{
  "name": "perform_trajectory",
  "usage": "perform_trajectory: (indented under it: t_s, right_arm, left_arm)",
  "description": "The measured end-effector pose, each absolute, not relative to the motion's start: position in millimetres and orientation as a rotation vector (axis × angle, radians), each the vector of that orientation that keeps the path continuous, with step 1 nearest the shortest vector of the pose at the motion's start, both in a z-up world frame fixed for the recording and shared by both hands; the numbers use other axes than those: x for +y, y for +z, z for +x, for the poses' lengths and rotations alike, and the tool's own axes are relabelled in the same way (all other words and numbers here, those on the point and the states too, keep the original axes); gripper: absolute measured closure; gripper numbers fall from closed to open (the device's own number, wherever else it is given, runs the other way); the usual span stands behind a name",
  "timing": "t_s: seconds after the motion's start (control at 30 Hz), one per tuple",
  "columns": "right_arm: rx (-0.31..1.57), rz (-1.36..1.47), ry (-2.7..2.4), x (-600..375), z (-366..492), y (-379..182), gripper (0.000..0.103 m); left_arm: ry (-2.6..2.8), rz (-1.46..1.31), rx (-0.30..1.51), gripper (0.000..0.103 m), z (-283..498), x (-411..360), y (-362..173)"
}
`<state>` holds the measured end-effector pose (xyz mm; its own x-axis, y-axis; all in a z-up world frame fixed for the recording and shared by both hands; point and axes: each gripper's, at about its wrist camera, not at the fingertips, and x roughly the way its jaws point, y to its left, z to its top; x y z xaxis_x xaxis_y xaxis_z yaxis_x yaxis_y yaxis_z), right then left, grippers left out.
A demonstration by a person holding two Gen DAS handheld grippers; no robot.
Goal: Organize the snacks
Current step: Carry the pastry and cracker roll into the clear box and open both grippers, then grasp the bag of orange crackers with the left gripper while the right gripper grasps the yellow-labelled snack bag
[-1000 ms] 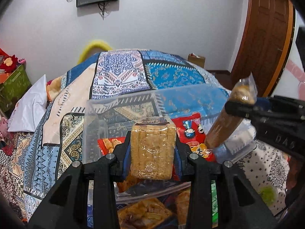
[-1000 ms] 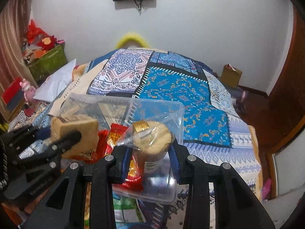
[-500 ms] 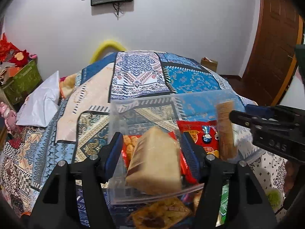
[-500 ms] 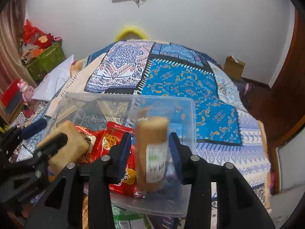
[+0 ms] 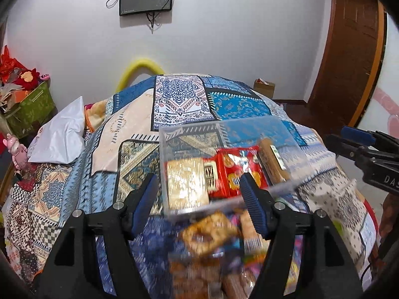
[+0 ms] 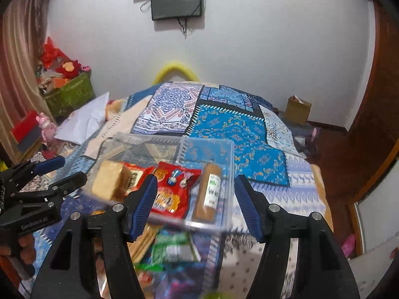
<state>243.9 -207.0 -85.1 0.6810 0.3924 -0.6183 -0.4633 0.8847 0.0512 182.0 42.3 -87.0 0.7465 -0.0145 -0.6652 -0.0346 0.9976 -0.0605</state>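
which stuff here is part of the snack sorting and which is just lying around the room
Part of the job:
- clear plastic bin
- square cracker pack, red snack bag and biscuit roll inside it
- loose snacks in front of the bin

Just lying about:
- white pillow
- green box
- cardboard box
- wall screen

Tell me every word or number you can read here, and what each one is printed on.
"DAS": on the right tool, cut off by the picture's edge.
"CenRobot.AI", as best it reads: on the left tool.
White label on the brown biscuit roll: too blurred to read.
Red snack packet: print too blurred to read.
Screen on the wall: lettering too small.
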Motion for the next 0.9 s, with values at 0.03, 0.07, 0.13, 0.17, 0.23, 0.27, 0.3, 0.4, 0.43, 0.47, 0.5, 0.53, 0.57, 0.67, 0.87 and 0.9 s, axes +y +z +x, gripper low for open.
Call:
perform_trajectory:
  t_s: [0.03, 0.07, 0.13, 0.17, 0.23, 0.27, 0.3, 0.4, 0.43, 0.47, 0.5, 0.53, 0.57, 0.67, 0.87, 0.9]
  right_arm:
    - [0.666, -0.11, 0.48, -208.7, 239.2, -85.1, 0.042]
    - [0.667, -0.106, 0.484, -211.4, 231.5, -85.5, 0.041]
    - [0.672, -0.096, 0.492, -213.5, 221.7, -87.5, 0.039]
    - [0.673, -0.09, 0.497, -214.6, 215.6, -89.0, 0.038]
    - [0.682, -0.081, 0.504, -214.8, 205.6, -93.5, 0.037]
    - [0.69, -0.076, 0.512, -214.6, 200.8, -96.1, 0.037]
    - [0.698, -0.073, 0.519, -213.9, 197.7, -99.0, 0.037]
    - [0.723, -0.066, 0.531, -212.0, 186.2, -110.5, 0.037]
    - [0.733, -0.066, 0.537, -210.6, 181.8, -114.3, 0.036]
    - [0.746, -0.068, 0.542, -208.1, 179.0, -119.0, 0.036]
    - [0.754, -0.071, 0.543, -205.6, 176.5, -123.1, 0.036]
    - [0.76, -0.075, 0.545, -203.9, 174.1, -126.1, 0.036]
    - [0.767, -0.082, 0.546, -201.9, 171.7, -129.2, 0.036]
    - [0.794, -0.082, 0.555, -197.3, 166.9, -140.5, 0.036]
    - [0.876, -0.084, 0.572, -182.6, 164.8, -170.9, 0.036]
    - [0.892, -0.078, 0.58, -180.0, 165.9, -175.8, 0.036]
  left_arm:
    - [0.01, -0.07, 0.733, 0.034, 175.2, 41.6, -86.6]
    - [0.006, -0.073, 0.741, 0.033, 166.6, 41.6, -86.5]
    - [0.003, -0.073, 0.752, 0.033, 153.8, 42.7, -88.2]
    - [0.004, -0.071, 0.757, 0.033, 145.7, 43.3, -89.5]
    - [0.007, -0.067, 0.767, 0.033, 132.5, 45.0, -92.7]
    - [0.01, -0.069, 0.773, 0.033, 127.3, 46.0, -95.3]
    - [0.009, -0.074, 0.782, 0.033, 122.0, 47.3, -98.3]
    - [0.007, -0.088, 0.822, 0.033, 107.2, 49.2, -111.4]
    - [0.007, -0.091, 0.834, 0.033, 104.4, 48.9, -115.1]
    - [0.008, -0.095, 0.846, 0.033, 101.5, 48.8, -119.6]
    - [0.007, -0.1, 0.857, 0.033, 98.4, 48.6, -124.3]
    - [0.004, -0.103, 0.864, 0.033, 96.5, 49.0, -128.0]
    - [0.001, -0.107, 0.875, 0.033, 94.2, 48.2, -132.5]
    - [-0.021, -0.098, 0.903, 0.033, 89.4, 43.6, -143.0]
    - [-0.03, -0.081, 0.932, 0.033, 88.3, 36.4, -160.2]
    - [-0.031, -0.085, 0.937, 0.033, 90.0, 36.6, -162.9]
